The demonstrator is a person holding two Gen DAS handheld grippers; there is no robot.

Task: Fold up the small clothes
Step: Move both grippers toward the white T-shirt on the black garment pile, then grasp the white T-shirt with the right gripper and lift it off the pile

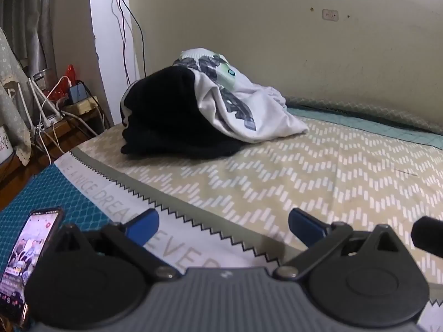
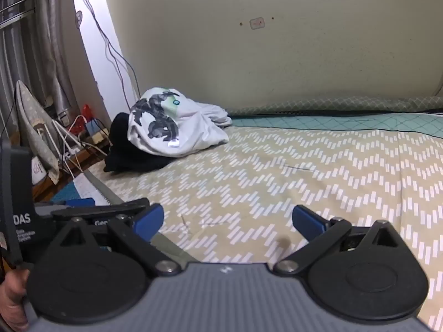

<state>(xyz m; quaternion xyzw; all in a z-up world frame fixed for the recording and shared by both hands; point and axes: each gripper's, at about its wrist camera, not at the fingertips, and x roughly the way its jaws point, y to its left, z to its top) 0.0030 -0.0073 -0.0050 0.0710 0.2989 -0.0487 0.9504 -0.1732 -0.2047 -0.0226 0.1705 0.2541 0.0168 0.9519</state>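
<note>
A heap of clothes lies at the far left of the bed: a black garment (image 1: 166, 116) (image 2: 130, 149) with a white printed shirt (image 1: 243, 105) (image 2: 177, 127) draped over and beside it. My left gripper (image 1: 223, 227) stands open with nothing between its blue fingers (image 1: 144, 225), low over the bed's near edge, well short of the heap. My right gripper (image 2: 228, 221) is likewise open, hovering over the patterned bed cover (image 2: 277, 182), the heap far ahead to its left. The left gripper's body (image 2: 83, 210) shows at the left edge of the right wrist view.
A phone (image 1: 27, 260) with a lit screen lies on the teal cover at the near left. Beside the bed stand a low shelf with cables and chargers (image 1: 63, 102), curtains and a cloth-covered object (image 2: 33, 127). A wall (image 1: 304, 41) backs the bed. A hand (image 2: 11, 298) shows at lower left.
</note>
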